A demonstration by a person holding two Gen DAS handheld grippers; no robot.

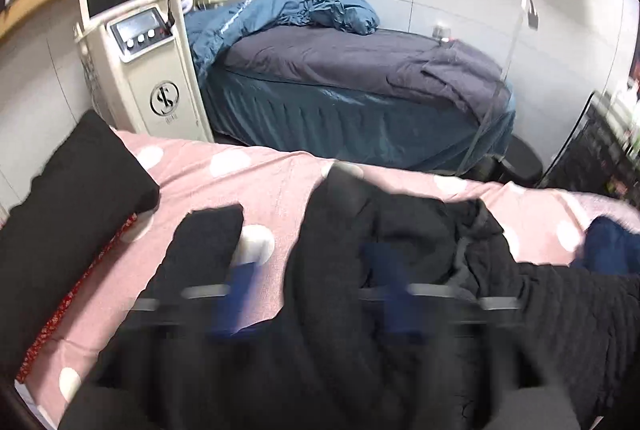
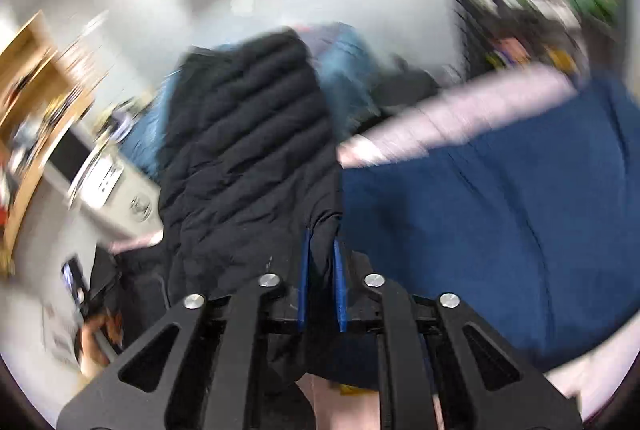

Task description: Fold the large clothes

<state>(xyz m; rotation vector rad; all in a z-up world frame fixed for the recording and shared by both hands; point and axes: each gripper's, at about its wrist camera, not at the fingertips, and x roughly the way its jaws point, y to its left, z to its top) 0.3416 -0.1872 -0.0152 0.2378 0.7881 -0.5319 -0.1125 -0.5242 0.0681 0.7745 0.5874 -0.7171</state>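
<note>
Black quilted jacket is pinched between narrowly set jaws of R gripper, hanging ahead of them. L gripper jaws are spread wide w/ nothing gripped, jacket on pink dotted bed beneath them.

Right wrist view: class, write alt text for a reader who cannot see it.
The right gripper has its blue pads pinched on a fold of a black quilted jacket, which stretches up and away from it. A dark blue cloth lies to its right over pink bedding; the room behind is motion-blurred.
</note>
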